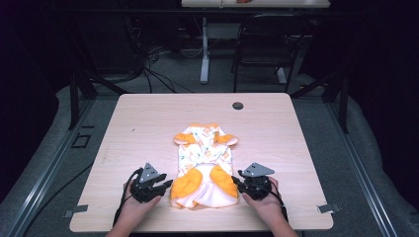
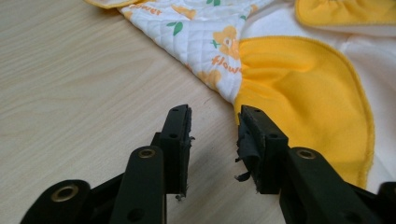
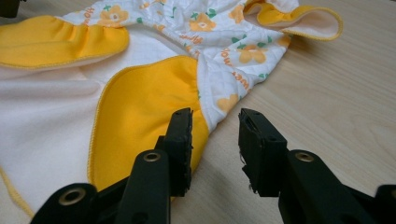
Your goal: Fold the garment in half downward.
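right now, both grippers sit at the near end of the garment, one on each side.
garment: a small quilted baby outfit [image 1: 203, 165], white with orange flower print and yellow-orange trim, lying flat near the middle of the wooden table [image 1: 143, 128], its wide hem toward the person.
hem: two yellow-orange flaps [image 2: 303, 93] spread over a pale cream lining [image 3: 42, 121].
left gripper: the left gripper [image 1: 165, 185] rests low on the table just beside the garment's left edge, jaws apart with bare wood between them; in the left gripper view, the tip of one jaw is right at the rim of a yellow flap, and whether it touches cannot be told.
right gripper: the right gripper [image 1: 236, 181] is at the garment's right edge, jaws spread wide, nothing clamped; in the right gripper view one jaw overlaps the yellow flap's edge, the other stands over bare table.
hands: a hand [image 1: 136, 210] grips each tool from the near edge.
far side: a round grommet [image 1: 238, 105] in the tabletop, well apart from the garment.
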Available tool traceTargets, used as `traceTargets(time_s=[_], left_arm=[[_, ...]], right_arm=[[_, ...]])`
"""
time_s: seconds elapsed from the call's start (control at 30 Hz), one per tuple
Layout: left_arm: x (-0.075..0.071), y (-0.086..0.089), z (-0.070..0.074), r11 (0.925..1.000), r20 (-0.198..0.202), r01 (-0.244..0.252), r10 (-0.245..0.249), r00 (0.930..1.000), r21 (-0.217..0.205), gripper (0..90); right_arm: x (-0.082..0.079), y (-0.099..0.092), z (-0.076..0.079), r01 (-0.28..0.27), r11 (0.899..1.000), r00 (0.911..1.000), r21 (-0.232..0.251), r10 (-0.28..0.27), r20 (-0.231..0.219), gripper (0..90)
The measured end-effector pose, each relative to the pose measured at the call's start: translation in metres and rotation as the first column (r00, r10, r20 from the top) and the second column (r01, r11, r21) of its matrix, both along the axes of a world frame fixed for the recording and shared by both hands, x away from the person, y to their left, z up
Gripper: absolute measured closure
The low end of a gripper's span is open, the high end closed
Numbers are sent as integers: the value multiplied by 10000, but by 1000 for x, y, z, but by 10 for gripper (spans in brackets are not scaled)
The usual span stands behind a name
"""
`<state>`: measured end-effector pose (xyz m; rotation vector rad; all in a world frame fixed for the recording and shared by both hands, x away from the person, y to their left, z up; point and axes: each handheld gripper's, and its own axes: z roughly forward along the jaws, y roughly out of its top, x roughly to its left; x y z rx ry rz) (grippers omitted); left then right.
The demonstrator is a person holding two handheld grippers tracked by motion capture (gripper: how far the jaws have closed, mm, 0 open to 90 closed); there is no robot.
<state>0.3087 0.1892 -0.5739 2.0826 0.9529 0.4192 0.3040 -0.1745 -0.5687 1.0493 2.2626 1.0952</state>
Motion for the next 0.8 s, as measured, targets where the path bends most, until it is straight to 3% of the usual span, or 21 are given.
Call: traceTargets(time_s=[0.3, 0.4, 0.5, 0.53, 0.57, 0.6, 0.63, 0.73, 0.8], left_arm=[[11, -5, 0, 9951, -444, -345, 304, 9985, -931, 720], [15, -14, 0, 9978, -176, -136, 125, 9998, -654, 802], [15, -22, -2, 9992, -225, 162, -170, 9996, -365, 853], [14, -29, -6, 9996, -274, 258, -260, 9993, -101, 863], [14, -29, -6, 9996, -274, 258, -260, 9993, -101, 861], [13, -35, -8, 9991, -156, 387, -384, 9991, 168, 862], [13, -35, -8, 9991, -156, 387, -384, 9991, 168, 862], [10, -36, -7, 9974, -5, 541, -541, 9985, 486, 865], [9, -37, -8, 9977, -14, 517, -517, 9987, 440, 866]], right_arm=[[14, 3, -4, -82, 9999, 9992, 86, 86, -400, 763], [22, 12, 0, -102, 9985, 9986, 543, 129, -512, 815], [23, 19, 0, -214, 9982, 9986, 565, 241, -464, 838], [23, 26, -2, -401, 9986, 9977, 354, 419, -524, 857], [23, 26, -2, -401, 9986, 9977, 354, 419, -524, 857], [23, 33, -3, -622, 9981, 9968, -22, 620, -501, 871], [23, 33, -3, -622, 9981, 9968, -22, 620, -501, 871], [20, 41, -10, -996, 9903, 9935, -967, 935, -651, 897], [18, 43, -11, -1130, 9875, 9922, -1098, 1063, -656, 897]])
